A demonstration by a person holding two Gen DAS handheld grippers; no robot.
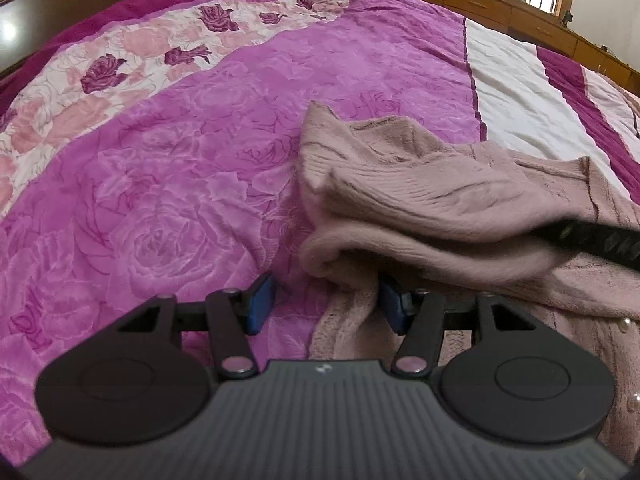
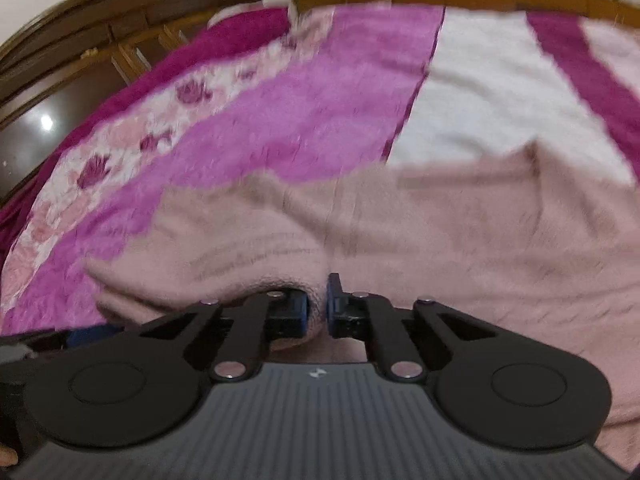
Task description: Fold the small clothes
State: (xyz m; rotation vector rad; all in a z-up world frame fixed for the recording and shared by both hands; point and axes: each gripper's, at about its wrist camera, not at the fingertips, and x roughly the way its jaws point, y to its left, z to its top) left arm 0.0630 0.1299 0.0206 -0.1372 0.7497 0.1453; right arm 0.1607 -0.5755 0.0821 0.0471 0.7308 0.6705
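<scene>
Knitwear, a dusty-pink fuzzy cardigan (image 1: 440,184), lies bunched on the bed's magenta rose-print blanket (image 1: 180,184), partly lifted into a fold. Right tongs (image 2: 318,308) are pinched together on a soft ridge of the knit. Left tongs (image 1: 324,304) stand apart, one blue pad (image 1: 260,300) over the blanket, the other at the cardigan's edge, gripping nothing. Judging by its drape, the cardigan is light, limp and stretchy, likely to sag and slide off a shallow pinch; the ribbed hem or a doubled edge looks the firmest hold.
</scene>
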